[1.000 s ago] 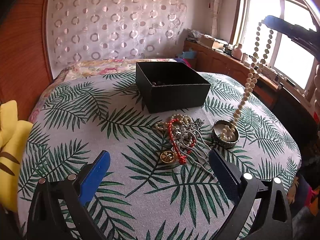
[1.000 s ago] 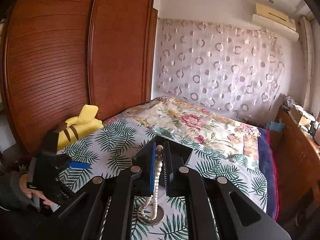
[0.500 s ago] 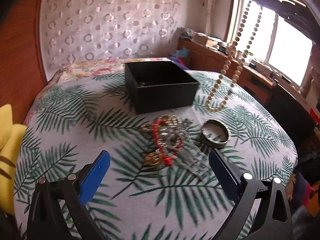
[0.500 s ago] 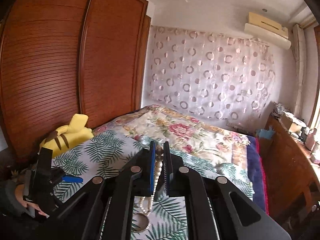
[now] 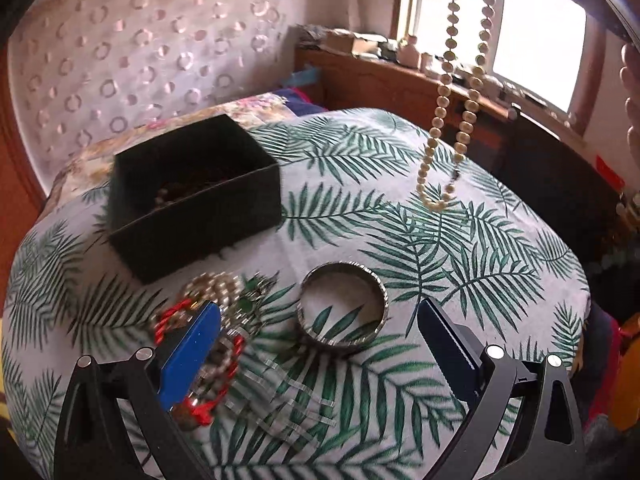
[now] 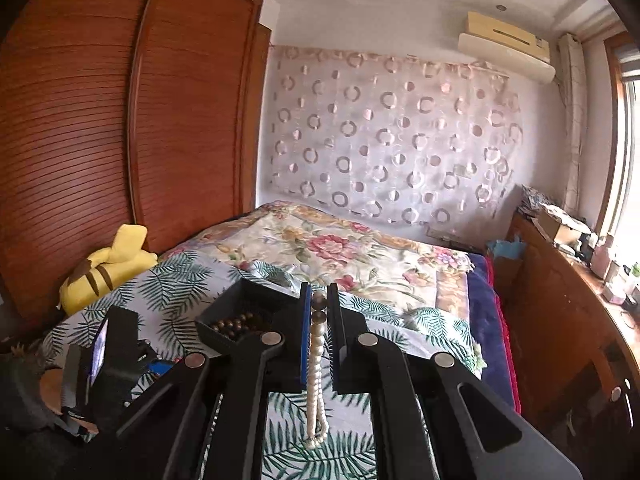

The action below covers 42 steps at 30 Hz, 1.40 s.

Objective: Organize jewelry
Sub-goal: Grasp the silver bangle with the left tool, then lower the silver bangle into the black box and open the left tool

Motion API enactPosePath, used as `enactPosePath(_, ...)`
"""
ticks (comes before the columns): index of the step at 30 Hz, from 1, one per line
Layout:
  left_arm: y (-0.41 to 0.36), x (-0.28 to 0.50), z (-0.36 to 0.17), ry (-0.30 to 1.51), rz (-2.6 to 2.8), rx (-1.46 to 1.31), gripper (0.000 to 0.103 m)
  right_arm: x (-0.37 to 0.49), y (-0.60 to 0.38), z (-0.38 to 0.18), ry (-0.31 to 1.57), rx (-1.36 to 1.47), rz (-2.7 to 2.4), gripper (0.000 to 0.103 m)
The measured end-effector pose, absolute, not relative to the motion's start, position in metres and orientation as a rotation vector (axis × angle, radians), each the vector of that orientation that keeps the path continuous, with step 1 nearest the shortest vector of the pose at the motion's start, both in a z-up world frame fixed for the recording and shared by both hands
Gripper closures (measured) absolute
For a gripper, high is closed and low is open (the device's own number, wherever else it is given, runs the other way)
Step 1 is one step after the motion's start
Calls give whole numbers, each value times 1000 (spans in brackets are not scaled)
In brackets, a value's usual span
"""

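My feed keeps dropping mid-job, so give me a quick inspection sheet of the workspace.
Surface: palm-leaf cloth, flat.
Job's things: pearl necklace hanging off the cloth; black box open, dark beads inside; metal bangle flat; tangled jewelry pile beside it.
Clutter: yellow plush at the cloth's edge.
Grippers: right tongs shut on the pearl necklace; left tongs open, empty, over the bangle.
Cables: nothing seen.
Surroundings: wardrobe, floral bed, window.

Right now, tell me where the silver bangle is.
In the left wrist view the silver bangle lies flat on the leaf-print cloth, between the left gripper's open fingers, right of the jewelry pile.
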State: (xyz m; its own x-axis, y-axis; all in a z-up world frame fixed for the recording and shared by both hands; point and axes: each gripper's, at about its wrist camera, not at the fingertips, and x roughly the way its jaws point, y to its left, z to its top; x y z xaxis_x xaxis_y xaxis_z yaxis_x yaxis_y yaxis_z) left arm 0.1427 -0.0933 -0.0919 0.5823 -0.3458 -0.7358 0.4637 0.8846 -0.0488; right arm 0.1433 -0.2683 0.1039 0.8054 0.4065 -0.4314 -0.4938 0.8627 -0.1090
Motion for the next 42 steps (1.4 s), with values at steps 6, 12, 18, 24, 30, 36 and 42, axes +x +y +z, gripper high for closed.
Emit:
enactPosePath(6,-113,152,-101,861,-488,236,19,149,-279,90,436,-204,474,94)
enactPosePath(12,-121,165,-110,890,-480,276,32,151,-279,85,445,-201,476,94)
enactPosePath(18,-119,163,-107,886,-502,290,50,150,-277,81,449,-205,477,94)
enactPosePath(24,-108,162,-92,857,-490,249,50,151,-267,84,442,-209,488,94)
enactPosePath(30,-89,170,-59,788,-446,215,50,154,-254,105,399,-208,502,94)
enactPosePath(36,-66,187,-32,735,-393,182,50,162,-236,129,351,-219,512,94)
enactPosePath(42,-50,212,-24,727,-343,162,50,178,-219,148,323,-215,520,94)
